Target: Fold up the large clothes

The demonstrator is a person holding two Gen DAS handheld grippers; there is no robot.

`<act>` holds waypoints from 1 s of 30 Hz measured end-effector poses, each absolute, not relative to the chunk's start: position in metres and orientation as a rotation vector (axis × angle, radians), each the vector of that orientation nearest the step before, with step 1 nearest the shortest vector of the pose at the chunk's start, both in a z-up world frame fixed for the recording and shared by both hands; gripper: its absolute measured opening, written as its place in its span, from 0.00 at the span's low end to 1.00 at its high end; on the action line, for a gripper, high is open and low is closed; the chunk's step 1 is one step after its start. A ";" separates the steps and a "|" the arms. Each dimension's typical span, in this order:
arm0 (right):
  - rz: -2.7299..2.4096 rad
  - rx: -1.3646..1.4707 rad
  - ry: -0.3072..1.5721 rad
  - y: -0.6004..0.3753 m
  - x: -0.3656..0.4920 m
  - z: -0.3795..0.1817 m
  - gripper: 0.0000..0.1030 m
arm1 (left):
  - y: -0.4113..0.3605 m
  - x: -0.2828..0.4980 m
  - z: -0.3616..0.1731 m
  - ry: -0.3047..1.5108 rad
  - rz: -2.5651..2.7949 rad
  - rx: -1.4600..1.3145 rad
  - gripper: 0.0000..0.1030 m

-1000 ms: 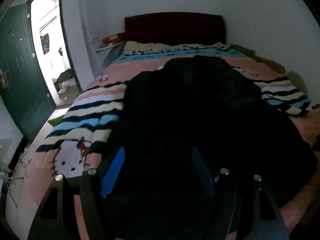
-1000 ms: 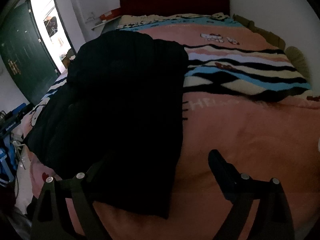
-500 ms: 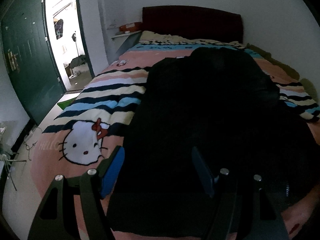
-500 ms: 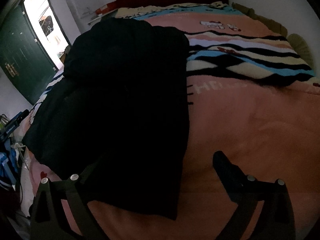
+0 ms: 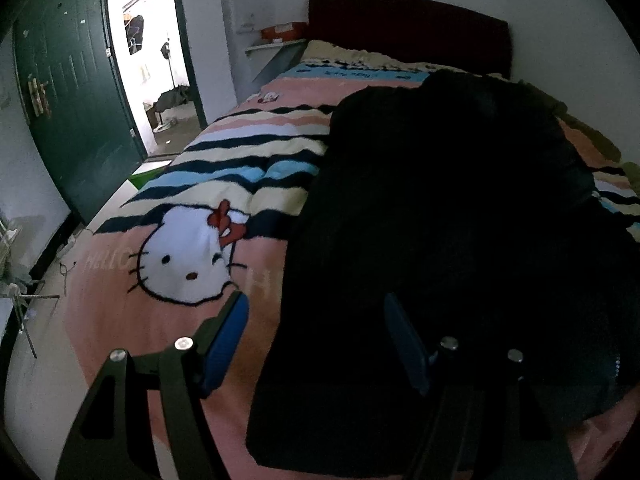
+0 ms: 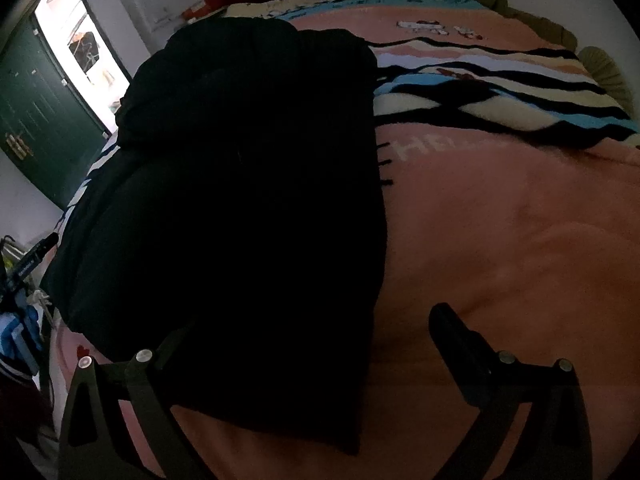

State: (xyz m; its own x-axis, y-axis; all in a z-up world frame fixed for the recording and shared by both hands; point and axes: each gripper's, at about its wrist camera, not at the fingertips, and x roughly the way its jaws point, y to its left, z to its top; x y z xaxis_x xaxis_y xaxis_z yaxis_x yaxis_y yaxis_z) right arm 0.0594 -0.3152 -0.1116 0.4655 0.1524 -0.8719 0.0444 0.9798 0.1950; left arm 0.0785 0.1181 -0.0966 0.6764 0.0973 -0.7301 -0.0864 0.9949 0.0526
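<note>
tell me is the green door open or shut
Open. The green door is swung back against the wall, and the bright doorway beside it shows daylight and things outside.

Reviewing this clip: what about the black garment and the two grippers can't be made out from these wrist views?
- Black garment: left wrist view, too dark to show sleeves, collar or fold lines.
- Its near right corner: cut off behind the left gripper.
- Right gripper: its left finger merges with the dark cloth, so contact is unclear.
- The bed: its near edge is cut off.

Left tool [image 5: 316,320]: black frame, blue pads, silver screws. Right tool [image 6: 316,332]: black frame, black fingers, silver screws.
</note>
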 end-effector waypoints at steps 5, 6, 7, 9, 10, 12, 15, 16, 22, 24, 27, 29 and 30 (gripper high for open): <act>0.070 0.196 1.097 -0.312 0.063 -0.114 0.99 | 0.122 0.080 -0.105 0.840 0.108 0.009 0.67; 0.070 0.195 1.099 -0.311 0.064 -0.114 0.99 | 0.123 0.080 -0.106 0.843 0.107 0.006 0.67; 0.071 0.195 1.100 -0.312 0.065 -0.114 0.99 | 0.124 0.081 -0.108 0.845 0.105 0.003 0.67; 0.072 0.193 1.106 -0.311 0.066 -0.114 0.99 | 0.125 0.081 -0.111 0.849 0.102 -0.005 0.67; 0.073 0.192 1.109 -0.310 0.067 -0.114 0.99 | 0.126 0.081 -0.112 0.852 0.099 -0.010 0.67; 0.073 0.192 1.114 -0.309 0.068 -0.115 0.99 | 0.127 0.082 -0.116 0.858 0.094 -0.018 0.67; 0.075 0.201 1.123 -0.308 0.071 -0.117 0.99 | 0.130 0.085 -0.122 0.872 0.081 -0.036 0.68; 0.076 0.204 1.125 -0.307 0.072 -0.118 0.99 | 0.132 0.086 -0.124 0.877 0.079 -0.042 0.70; 0.084 0.238 1.149 -0.305 0.079 -0.128 0.99 | 0.137 0.090 -0.132 0.895 0.065 -0.075 0.75; 0.085 0.241 1.153 -0.304 0.080 -0.129 0.99 | 0.138 0.091 -0.134 0.898 0.061 -0.082 0.76; 0.086 0.243 1.158 -0.303 0.081 -0.131 0.99 | 0.139 0.092 -0.137 0.905 0.052 -0.095 0.76; 0.087 0.246 1.160 -0.302 0.081 -0.132 0.99 | 0.140 0.092 -0.139 0.912 0.042 -0.109 0.76; 0.087 0.249 1.161 -0.302 0.081 -0.133 0.99 | 0.141 0.093 -0.140 0.916 0.037 -0.116 0.76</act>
State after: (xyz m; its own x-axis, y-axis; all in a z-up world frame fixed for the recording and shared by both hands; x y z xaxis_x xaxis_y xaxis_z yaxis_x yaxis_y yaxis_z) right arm 0.0807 -0.3024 -0.1331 0.3989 0.1965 -0.8957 0.0602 0.9690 0.2394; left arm 0.0925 0.1410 -0.1396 0.6089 -0.0177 -0.7930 -0.0815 0.9931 -0.0847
